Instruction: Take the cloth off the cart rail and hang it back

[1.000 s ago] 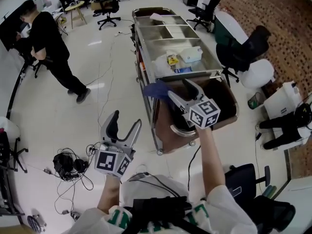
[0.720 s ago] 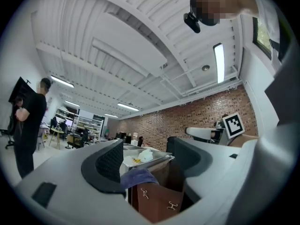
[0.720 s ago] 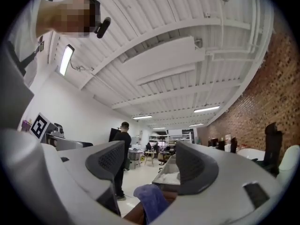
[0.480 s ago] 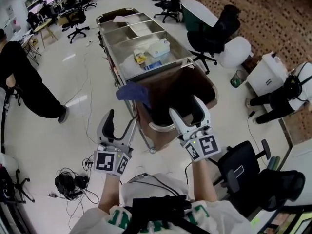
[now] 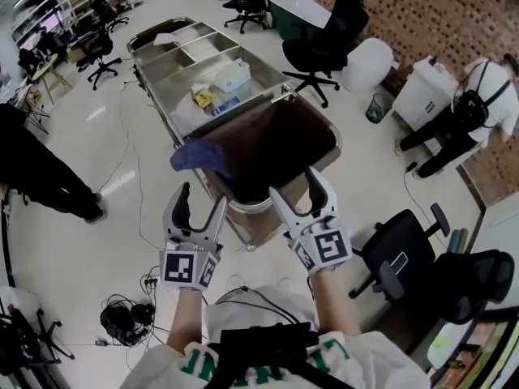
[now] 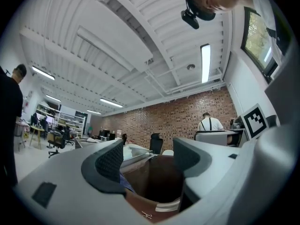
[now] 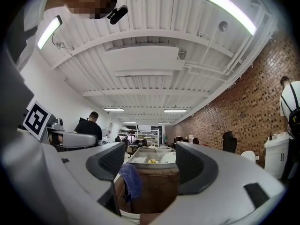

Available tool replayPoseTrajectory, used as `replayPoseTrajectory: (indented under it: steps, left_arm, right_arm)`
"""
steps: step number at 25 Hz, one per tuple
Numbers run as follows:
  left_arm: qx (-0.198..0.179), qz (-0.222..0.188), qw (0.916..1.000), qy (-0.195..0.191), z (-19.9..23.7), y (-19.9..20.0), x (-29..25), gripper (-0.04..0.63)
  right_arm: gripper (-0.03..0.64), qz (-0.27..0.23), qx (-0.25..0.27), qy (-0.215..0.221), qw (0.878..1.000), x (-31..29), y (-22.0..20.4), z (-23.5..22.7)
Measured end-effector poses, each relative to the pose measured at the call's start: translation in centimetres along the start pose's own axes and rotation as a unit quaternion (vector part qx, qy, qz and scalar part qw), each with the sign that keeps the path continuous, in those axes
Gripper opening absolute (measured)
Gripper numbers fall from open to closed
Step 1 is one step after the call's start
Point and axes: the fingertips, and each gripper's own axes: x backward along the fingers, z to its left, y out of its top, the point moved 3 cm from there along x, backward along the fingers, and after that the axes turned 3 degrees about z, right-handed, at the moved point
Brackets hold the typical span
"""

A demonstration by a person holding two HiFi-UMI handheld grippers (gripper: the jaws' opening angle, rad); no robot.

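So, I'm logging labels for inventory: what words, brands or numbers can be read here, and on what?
No text reads whole.
Green letters on the person's shirt: partly covered, unreadable.
Packets in the cart tray: print too small.
Cubes on left gripper and right gripper: square patterns, no words.

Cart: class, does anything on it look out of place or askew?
The blue cloth hangs bunched and lopsided on the rail of the cart, beside the brown bag, not spread flat. Nothing else stands out.

Soft blue cloth (image 5: 197, 157) hangs on a shiny metal cart (image 5: 180, 61), beside a matt brown bag (image 5: 274, 148), over a glossy floor (image 5: 89, 241).
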Motion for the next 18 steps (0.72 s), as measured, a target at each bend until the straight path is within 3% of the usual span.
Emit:
replayPoseTrajectory:
  steps: [18]
  left_arm:
    - [0.002,0.007,0.9991,0.041,1.8,-0.5,2.8,0.328]
  right_arm:
    - [0.364,0.012,-0.006,0.067,0.998,-1.5,-0.2,4.6]
